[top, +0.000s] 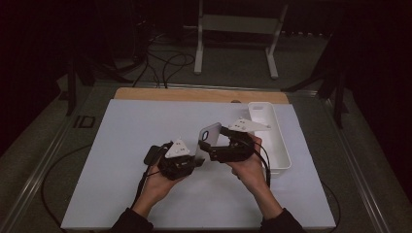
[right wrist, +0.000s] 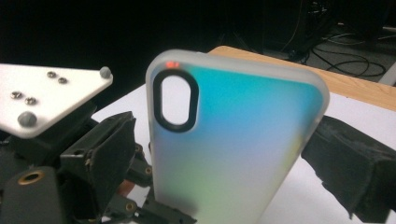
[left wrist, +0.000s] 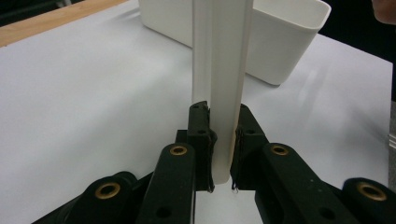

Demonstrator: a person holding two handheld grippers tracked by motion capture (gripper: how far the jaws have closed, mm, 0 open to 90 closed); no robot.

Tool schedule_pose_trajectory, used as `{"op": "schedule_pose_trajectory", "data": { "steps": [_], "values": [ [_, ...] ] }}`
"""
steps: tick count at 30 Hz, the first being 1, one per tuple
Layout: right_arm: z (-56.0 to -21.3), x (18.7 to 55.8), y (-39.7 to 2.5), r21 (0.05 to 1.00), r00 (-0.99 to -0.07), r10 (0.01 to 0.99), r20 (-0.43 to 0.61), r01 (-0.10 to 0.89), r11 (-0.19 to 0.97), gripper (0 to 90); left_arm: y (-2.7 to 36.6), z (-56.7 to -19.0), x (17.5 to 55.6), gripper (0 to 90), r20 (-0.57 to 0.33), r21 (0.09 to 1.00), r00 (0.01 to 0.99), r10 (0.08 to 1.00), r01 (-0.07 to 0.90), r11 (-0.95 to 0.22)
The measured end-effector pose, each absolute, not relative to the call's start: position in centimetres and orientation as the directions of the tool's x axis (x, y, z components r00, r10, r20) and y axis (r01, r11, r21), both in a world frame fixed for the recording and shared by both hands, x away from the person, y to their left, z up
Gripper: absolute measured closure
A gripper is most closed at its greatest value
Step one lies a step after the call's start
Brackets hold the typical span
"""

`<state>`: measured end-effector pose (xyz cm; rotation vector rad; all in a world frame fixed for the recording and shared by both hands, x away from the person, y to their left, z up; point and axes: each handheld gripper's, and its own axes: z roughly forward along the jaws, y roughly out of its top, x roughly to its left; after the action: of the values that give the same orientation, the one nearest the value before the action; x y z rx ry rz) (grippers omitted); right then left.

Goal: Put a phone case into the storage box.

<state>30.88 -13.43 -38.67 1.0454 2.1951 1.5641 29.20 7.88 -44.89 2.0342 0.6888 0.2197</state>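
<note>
The left gripper [left wrist: 223, 154] pinches the case [left wrist: 219, 84] upright by its edge, clear of the table [top: 121, 145]; the right gripper's [top: 214, 141] jaws stand apart around it, probably to take it for the bin [top: 279, 145].

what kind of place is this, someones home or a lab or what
Most likely a lab or recording studio, not a home: a white-topped work table on a wooden board, black surroundings, loose black cables on the grey floor and a white metal stand frame behind it.
</note>
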Motion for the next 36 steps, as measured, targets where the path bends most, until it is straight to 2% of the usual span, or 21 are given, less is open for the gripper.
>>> {"op": "schedule_pose_trajectory", "data": {
  "steps": [29, 33, 36],
  "values": [
    [-38.72, 30.95, -13.18, 0.905, -0.7, 0.688, 0.191, 0.397, 0.153, 16.7, 7.27, -45.27, 28.97, 80.4, -0.112, 0.835, 0.839, 0.532, 0.37, -0.407],
    [-38.75, 30.87, -13.05, 0.904, -0.701, 0.69, 0.18, 0.393, 0.164, 16.7, 7.41, -45.15, 29.0, 74.0, -0.109, 0.837, 0.839, 0.533, 0.367, -0.405],
    [-38.77, 30.89, -13.07, 0.905, -0.699, 0.694, 0.176, 0.391, 0.165, 16.8, 7.65, -45.04, 29.09, 63.8, -0.121, 0.841, 0.838, 0.531, 0.371, -0.393]
  ]
}}
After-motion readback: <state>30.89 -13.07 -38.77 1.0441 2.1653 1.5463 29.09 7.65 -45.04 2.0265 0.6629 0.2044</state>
